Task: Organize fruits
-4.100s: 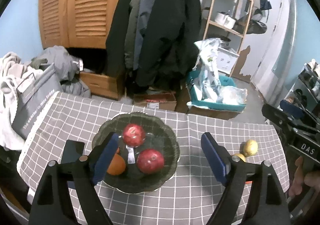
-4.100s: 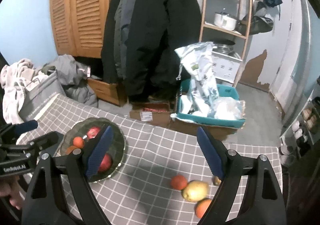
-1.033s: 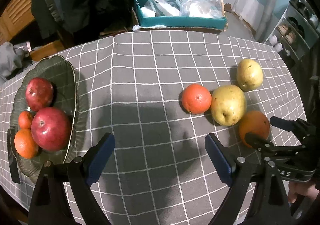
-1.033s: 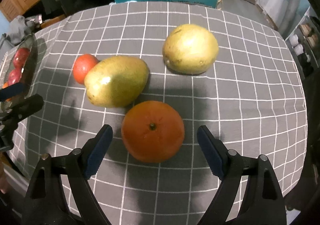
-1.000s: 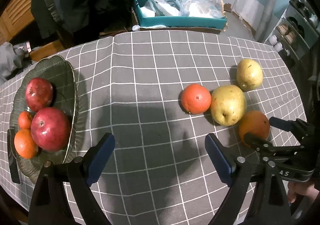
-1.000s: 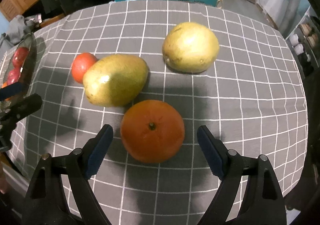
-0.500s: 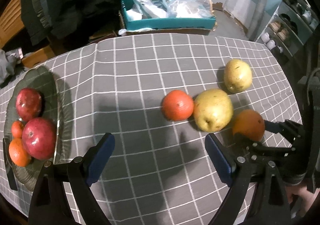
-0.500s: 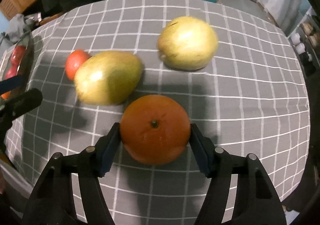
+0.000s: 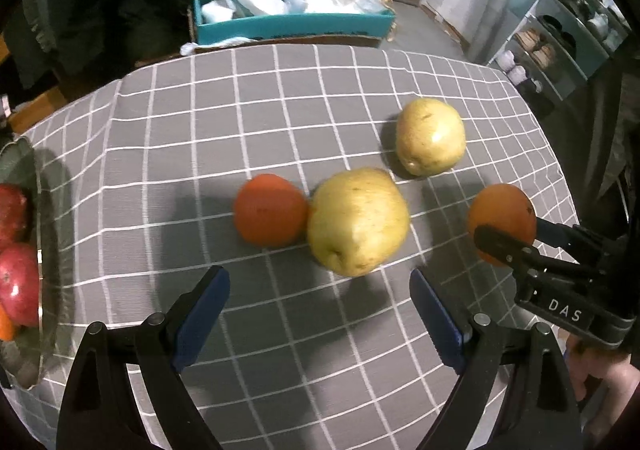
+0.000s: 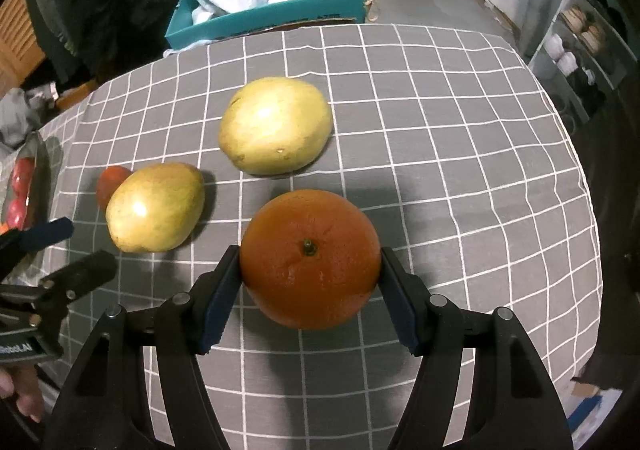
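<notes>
Red fruits (image 9: 16, 282) in dish (image 9: 24, 170)

We count 2 pears: one (image 9: 358, 221), another (image 9: 431, 136). 2 oranges on cloth: big (image 10: 310, 259), small (image 9: 270, 210). In the bowl (image 9: 24, 170): 2 red fruits (image 9: 16, 278) (image 9: 10, 210), plus 1 orange bit at the edge (image 9: 5, 326). 2 grippers: left (image 9: 320, 318), right (image 10: 310, 292).

1. A table (image 9: 280, 98) under a grey checked cloth (image 10: 460, 122).
2. Near its right edge lie two yellow pears (image 10: 276, 126) (image 10: 154, 208) and a small orange (image 9: 270, 210).
3. At the left edge sits a dark plate (image 9: 24, 170) with red apples (image 9: 16, 282).
</notes>
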`<act>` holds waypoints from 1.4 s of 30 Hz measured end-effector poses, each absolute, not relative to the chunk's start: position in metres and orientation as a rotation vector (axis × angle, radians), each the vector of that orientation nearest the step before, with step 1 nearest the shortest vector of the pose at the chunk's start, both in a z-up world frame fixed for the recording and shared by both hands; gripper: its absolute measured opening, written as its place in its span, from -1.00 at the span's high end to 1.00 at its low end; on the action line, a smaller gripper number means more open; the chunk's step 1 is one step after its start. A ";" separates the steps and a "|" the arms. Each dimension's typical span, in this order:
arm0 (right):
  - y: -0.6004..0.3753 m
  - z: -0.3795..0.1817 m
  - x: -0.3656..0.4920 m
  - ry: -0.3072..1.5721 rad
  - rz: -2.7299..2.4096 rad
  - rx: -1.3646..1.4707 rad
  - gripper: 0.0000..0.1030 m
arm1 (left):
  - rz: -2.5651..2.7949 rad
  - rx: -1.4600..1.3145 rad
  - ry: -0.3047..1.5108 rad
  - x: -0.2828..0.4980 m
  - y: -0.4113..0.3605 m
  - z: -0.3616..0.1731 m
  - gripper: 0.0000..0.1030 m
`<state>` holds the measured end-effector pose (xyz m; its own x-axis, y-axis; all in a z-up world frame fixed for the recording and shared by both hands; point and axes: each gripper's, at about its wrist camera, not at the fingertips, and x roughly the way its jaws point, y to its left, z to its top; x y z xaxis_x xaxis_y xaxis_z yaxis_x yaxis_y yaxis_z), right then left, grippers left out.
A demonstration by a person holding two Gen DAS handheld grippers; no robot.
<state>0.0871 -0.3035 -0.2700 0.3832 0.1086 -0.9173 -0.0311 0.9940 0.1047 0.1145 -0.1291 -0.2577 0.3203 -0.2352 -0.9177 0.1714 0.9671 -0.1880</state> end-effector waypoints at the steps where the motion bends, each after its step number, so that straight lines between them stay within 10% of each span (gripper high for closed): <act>1: -0.306 -0.270 0.087 1.174 0.088 0.079 -0.30 | -0.272 -0.058 1.218 0.116 -0.133 -0.259 -0.80; 25: -0.337 -0.273 0.087 1.163 0.042 0.154 -0.31 | -0.280 -0.002 1.187 0.142 -0.182 -0.277 -0.83; 31: -0.343 -0.274 0.089 1.162 0.031 0.173 -0.31 | -0.238 0.081 1.146 0.139 -0.183 -0.275 -0.43; 42: -0.342 -0.272 0.091 1.162 0.036 0.174 -0.31 | -0.276 0.015 1.176 0.132 -0.168 -0.274 -0.40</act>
<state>0.0906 -0.3423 -0.2721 0.3985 0.1182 -0.9095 0.0620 0.9859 0.1553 0.1318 -0.1683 -0.2744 0.3553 -0.2057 -0.9118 0.2209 0.9663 -0.1319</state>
